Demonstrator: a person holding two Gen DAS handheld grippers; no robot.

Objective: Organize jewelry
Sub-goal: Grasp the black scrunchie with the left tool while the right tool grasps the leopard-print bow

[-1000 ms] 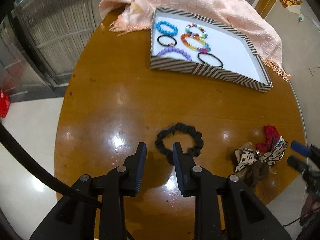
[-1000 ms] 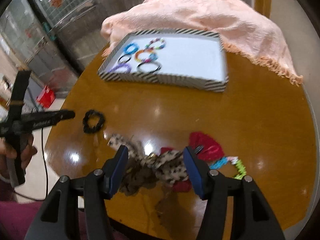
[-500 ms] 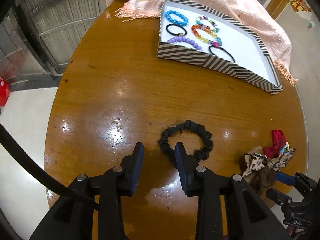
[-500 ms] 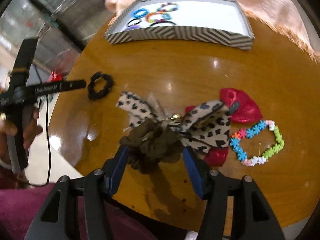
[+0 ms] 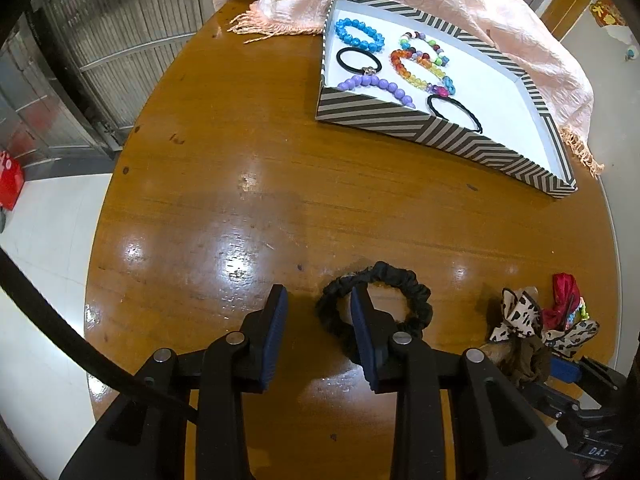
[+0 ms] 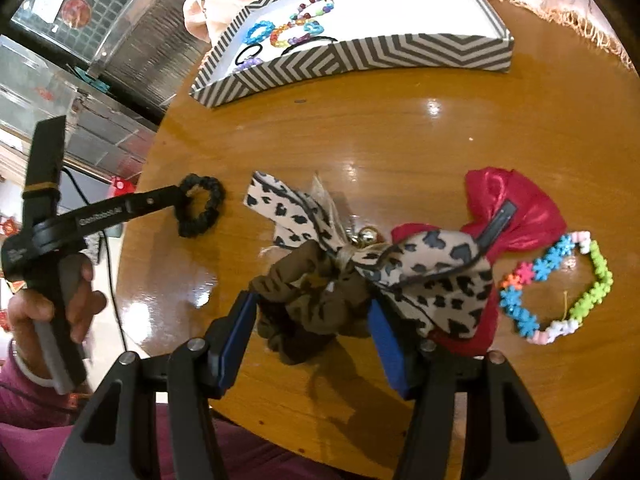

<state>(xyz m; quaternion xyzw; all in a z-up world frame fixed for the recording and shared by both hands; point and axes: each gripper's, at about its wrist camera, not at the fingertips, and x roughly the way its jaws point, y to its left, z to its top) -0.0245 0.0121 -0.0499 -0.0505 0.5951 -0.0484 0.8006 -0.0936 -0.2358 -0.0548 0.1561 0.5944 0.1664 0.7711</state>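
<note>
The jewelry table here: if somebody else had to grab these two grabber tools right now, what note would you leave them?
Left gripper: open, one finger through the ring of the black scrunchie, nothing gripped.
Right gripper: open, jaws either side of the brown scrunchie, not yet pinching.
Done: six bracelets and hair ties lie in the striped tray.
Left on the table: both scrunchies, the leopard bow, the red bow and the flower bracelet. They presumably go in the tray too.
</note>
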